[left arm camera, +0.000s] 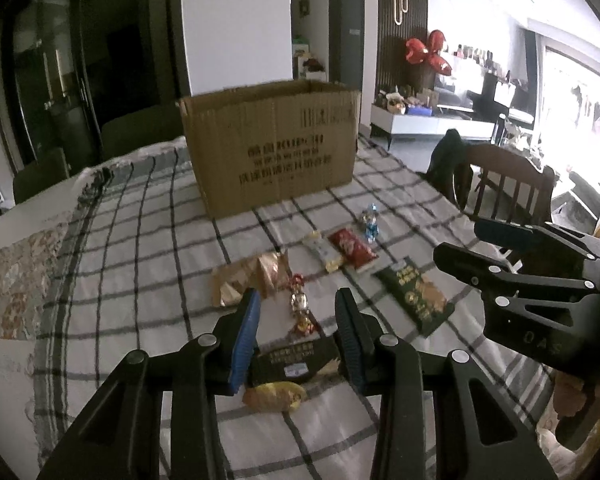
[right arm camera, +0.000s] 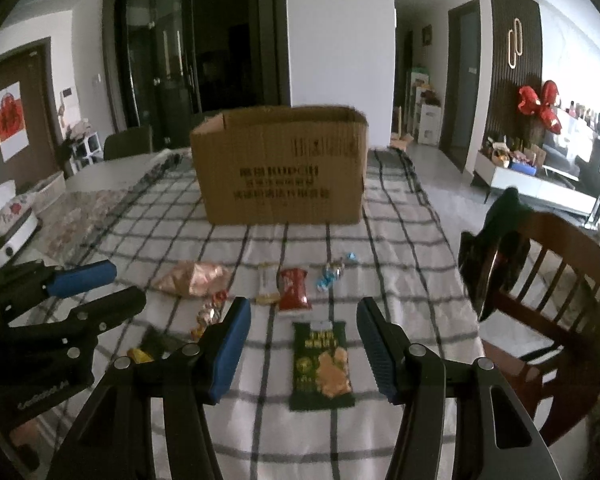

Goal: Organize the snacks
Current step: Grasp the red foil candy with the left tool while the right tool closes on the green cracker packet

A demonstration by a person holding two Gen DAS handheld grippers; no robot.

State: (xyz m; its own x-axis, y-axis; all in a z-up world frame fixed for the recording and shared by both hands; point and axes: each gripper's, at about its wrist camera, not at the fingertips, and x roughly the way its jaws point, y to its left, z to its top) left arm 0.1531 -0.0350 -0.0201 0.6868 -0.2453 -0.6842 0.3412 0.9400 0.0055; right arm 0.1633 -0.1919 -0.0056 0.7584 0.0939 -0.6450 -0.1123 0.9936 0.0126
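Left gripper (left arm camera: 296, 312) hangs part-open and empty over a dark packet (left arm camera: 292, 362) at bottom centre. Right gripper (right arm camera: 304, 320) is wider apart, empty, straddling the green snack bag (right arm camera: 322, 364) without touching. Other snacks lie mid-frame on the checked tablecloth (right arm camera: 400, 240). Cardboard box (right arm camera: 280, 164) stands behind; bare cloth between. Wooden chair (right arm camera: 540, 280) crowds the right edge.

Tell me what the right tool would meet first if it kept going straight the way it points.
Likely the green snack packet, lying flat on the checked tablecloth between the open right tool fingers; depth is uncertain.
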